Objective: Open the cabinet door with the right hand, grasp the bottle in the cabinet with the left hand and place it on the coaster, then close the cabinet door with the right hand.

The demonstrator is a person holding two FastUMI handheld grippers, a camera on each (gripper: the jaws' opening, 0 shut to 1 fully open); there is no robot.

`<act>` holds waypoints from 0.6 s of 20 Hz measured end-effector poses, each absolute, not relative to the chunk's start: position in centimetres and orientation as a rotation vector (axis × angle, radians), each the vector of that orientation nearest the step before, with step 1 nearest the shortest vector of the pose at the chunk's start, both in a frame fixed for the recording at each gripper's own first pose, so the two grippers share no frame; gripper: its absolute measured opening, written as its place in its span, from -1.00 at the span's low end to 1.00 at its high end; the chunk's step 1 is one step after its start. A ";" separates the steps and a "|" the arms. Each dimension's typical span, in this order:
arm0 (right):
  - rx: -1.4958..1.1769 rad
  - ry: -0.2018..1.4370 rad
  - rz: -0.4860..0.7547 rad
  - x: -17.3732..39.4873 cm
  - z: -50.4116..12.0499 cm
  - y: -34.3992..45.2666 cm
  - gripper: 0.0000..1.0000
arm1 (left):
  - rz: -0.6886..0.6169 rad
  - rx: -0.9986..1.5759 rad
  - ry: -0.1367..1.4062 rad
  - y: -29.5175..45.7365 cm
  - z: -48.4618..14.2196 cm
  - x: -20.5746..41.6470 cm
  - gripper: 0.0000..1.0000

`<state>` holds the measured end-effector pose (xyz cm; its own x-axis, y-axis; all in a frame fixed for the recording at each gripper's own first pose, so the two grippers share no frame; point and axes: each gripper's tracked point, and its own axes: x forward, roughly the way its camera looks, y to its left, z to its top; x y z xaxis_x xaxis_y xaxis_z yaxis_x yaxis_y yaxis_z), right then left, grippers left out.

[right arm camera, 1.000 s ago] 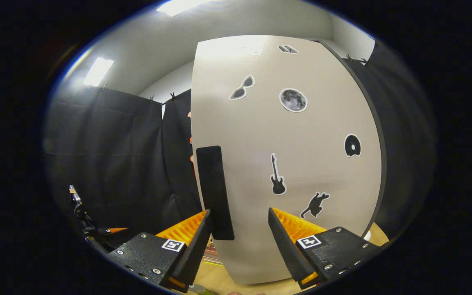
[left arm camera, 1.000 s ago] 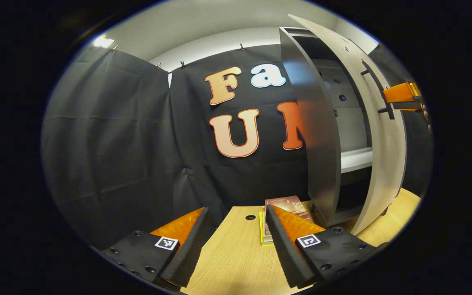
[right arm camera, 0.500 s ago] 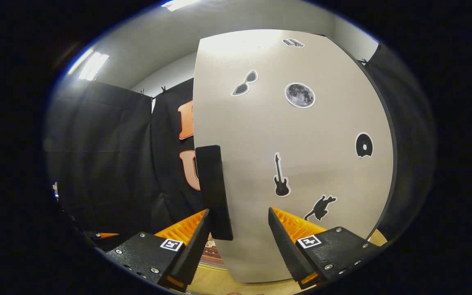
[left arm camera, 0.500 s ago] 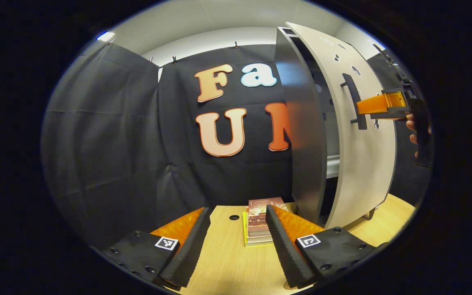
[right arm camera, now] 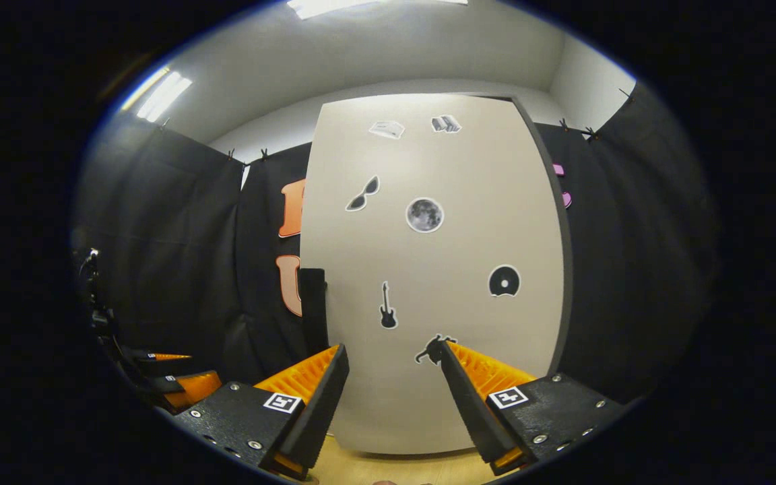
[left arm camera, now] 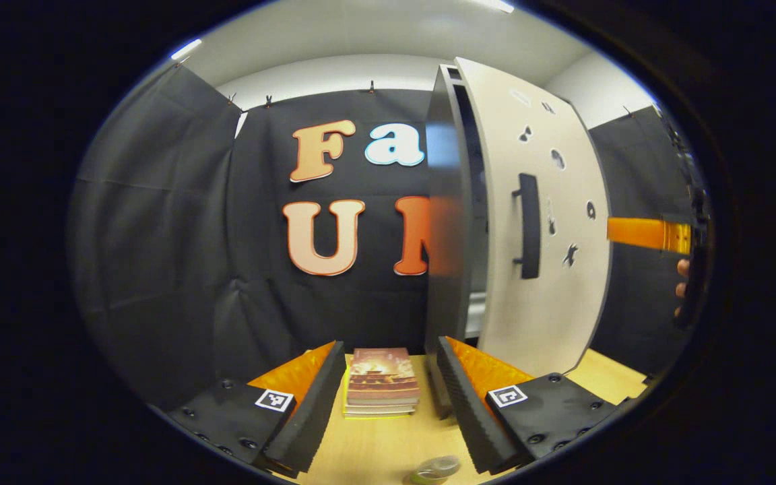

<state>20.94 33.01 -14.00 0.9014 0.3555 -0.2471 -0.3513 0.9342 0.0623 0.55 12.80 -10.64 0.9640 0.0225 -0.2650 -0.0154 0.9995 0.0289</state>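
Left gripper (left arm camera: 388,397): jaws spread wide, gripping nothing, low over the wooden table (left arm camera: 388,451); a second ago the stack lay off to its right.
Books (left arm camera: 381,380): a small stack on the table, now straight ahead between the left gripper's two fingers but farther off, not touched.
Bottle (left arm camera: 434,469): only a pale rounded top, likely the bottle, peeks in at the near edge of the left gripper view, a newcomer since half a second ago; the coaster under it I cannot make out.
Cabinet (left arm camera: 443,222): dark side panel stands right of the books, far end of the table.
Door (left arm camera: 543,222): nearly shut! A second ago it gaped with the shelf showing; now just a thin dark gap remains at the cabinet's edge.
Handle (left arm camera: 528,225): black bar on the door's left side, free of any grip; in the right gripper view it sits at (right arm camera: 312,306).
Right gripper (right arm camera: 391,387): jaws wide apart, empty, pulled back from the handle it straddled half a second ago; seen from the left gripper view as an orange finger at far right (left arm camera: 647,234).
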 end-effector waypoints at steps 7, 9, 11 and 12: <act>-0.077 0.214 0.287 18.0 -9.9 24.5 0.72 | -0.021 -0.013 0.206 6.4 -4.2 0.9 0.79; -0.077 0.198 0.276 17.5 -8.8 22.7 0.74 | -0.032 -0.033 0.188 4.5 -2.7 0.6 0.72; -0.087 0.179 0.268 17.0 -7.6 21.0 0.75 | -0.022 -0.041 0.168 3.4 -1.3 0.2 0.76; -0.092 0.167 0.261 16.6 -6.9 20.0 0.75 | -0.017 -0.044 0.160 2.6 -0.7 0.1 0.72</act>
